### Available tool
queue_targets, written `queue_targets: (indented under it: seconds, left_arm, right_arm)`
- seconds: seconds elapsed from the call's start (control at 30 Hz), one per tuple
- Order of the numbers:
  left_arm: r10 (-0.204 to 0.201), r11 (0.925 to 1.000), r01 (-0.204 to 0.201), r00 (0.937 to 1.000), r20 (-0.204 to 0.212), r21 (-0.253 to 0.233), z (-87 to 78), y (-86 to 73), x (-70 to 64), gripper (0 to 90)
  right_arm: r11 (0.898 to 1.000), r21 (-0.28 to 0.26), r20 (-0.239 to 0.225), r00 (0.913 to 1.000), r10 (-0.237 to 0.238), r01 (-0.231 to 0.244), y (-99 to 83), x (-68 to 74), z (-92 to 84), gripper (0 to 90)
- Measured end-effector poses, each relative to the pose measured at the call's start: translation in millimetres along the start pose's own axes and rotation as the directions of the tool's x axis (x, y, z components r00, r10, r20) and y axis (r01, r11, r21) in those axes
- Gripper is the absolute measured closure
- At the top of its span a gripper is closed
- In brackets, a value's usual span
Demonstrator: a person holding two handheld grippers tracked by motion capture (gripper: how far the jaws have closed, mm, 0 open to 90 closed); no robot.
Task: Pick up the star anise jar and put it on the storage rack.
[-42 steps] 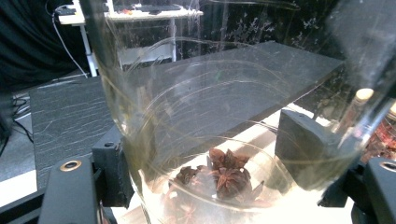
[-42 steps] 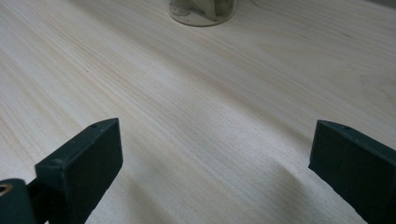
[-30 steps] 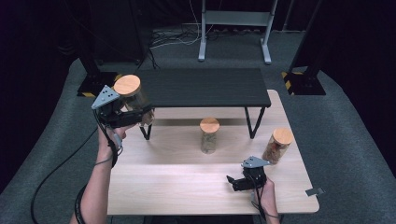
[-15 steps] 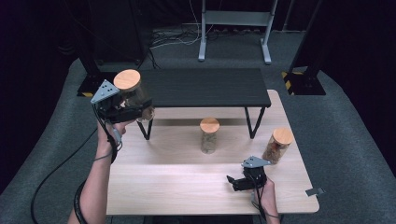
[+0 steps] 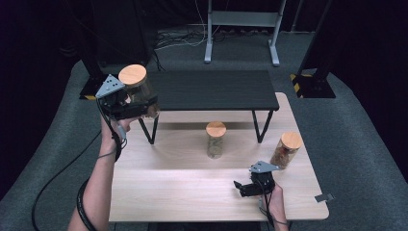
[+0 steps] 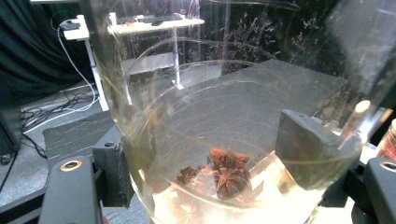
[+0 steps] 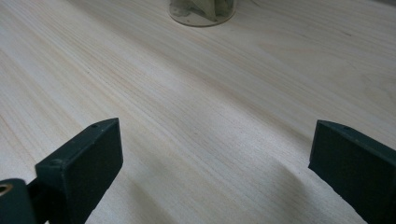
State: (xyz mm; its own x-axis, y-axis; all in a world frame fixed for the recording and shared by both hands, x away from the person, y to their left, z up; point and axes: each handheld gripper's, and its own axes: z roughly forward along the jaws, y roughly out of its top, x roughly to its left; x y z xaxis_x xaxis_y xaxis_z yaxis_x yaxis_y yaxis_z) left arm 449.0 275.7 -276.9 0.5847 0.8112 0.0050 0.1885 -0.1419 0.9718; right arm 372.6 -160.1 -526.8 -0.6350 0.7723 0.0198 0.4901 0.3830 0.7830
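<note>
A clear glass jar [image 5: 140, 92] with a round wooden lid [image 5: 132, 75] hangs in the air at the left end of the black shelf [image 5: 211, 89]. My left gripper [image 5: 144, 107] is shut on its lower body. In the left gripper view the jar [image 6: 224, 116] sits between the jaws, with star anise [image 6: 229, 175] at its bottom. My right gripper [image 5: 240, 187] rests low over the wooden table [image 5: 192, 192] near the front right. It is open, and bare wood shows between its fingers [image 7: 84, 163].
A second lidded jar [image 5: 215, 139] stands under the shelf's front edge; its base [image 7: 201, 11] shows ahead of the right gripper. A third jar [image 5: 287, 149] stands at the table's right. Dark stands and cables lie beyond the table.
The left gripper has lifted the jar a little higher beside the shelf's left end. The right gripper has stayed where it was.
</note>
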Motion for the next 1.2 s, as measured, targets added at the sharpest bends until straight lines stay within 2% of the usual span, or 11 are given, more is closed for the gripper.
queue_targets:
  seconds: [0.7,1.2]
  left_arm:
    - [0.016,0.998,-0.015,0.9996,-0.022,0.061,26.2,8.0,11.3,24.8]
    - [0.0,0.9973,0.002,0.9996,-0.03,0.074,39.5,11.7,19.0,24.8]
  right_arm:
    - [1.0,-0.005,0.0,1.0,0.001,-0.001,-0.2,-0.4,-0.4,1.8]
    - [1.0,-0.001,0.004,1.0,0.0,0.0,0.0,-0.1,0.0,1.8]
